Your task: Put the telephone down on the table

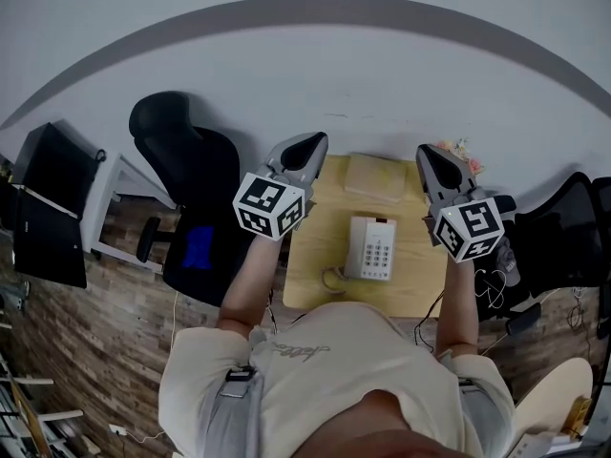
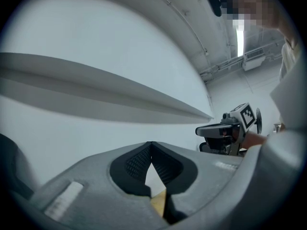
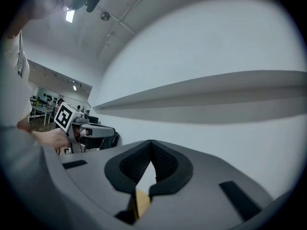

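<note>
Plainly left tongs (image 2: 152, 145), right tongs (image 3: 151, 143) closed

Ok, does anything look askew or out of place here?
Nothing stands out. The telephone lies flat and square on the table, its cord curled beside it; the left gripper and right gripper are shut, empty.

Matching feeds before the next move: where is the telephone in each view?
Head view: telephone at centre, lying on the wooden table.
Left gripper view: not in it.
Right gripper view: not in it.
Shared landmark: the grey wall stripe, which crosses all three views.
</note>
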Available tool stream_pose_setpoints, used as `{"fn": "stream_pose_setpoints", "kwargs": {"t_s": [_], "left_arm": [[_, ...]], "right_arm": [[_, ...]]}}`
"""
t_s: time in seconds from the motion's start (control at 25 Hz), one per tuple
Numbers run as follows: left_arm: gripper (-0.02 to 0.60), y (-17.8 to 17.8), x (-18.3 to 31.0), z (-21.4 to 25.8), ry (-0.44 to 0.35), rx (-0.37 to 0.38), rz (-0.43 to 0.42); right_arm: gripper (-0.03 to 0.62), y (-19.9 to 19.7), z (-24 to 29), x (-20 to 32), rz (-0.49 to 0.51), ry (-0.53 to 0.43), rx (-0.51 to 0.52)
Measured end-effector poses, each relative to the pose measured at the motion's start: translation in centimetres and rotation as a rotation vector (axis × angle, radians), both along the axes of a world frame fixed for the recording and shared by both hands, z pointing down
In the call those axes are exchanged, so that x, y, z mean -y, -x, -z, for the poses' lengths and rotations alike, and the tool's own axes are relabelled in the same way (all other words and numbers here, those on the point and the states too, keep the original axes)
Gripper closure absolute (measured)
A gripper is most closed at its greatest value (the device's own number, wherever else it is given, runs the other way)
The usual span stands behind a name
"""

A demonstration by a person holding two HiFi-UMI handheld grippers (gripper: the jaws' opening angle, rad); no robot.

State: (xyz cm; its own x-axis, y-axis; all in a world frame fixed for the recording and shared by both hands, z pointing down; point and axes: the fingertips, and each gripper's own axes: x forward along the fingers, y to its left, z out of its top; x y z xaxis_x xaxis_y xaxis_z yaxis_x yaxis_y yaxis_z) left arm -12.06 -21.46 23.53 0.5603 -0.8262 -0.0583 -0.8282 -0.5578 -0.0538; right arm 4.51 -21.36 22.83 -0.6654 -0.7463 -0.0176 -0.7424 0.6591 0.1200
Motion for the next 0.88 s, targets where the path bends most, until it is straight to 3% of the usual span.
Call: {"fn": "stream_pose_setpoints", "kwargs": {"t_s": [0.88], "left_arm": [[0.565, 0.7, -1.2, -2.7, 0.045, 0.025, -0.012]], "right_arm": [[0.592, -0.3, -2.1, -1.4, -0.039, 0.048, 0.024]]}}
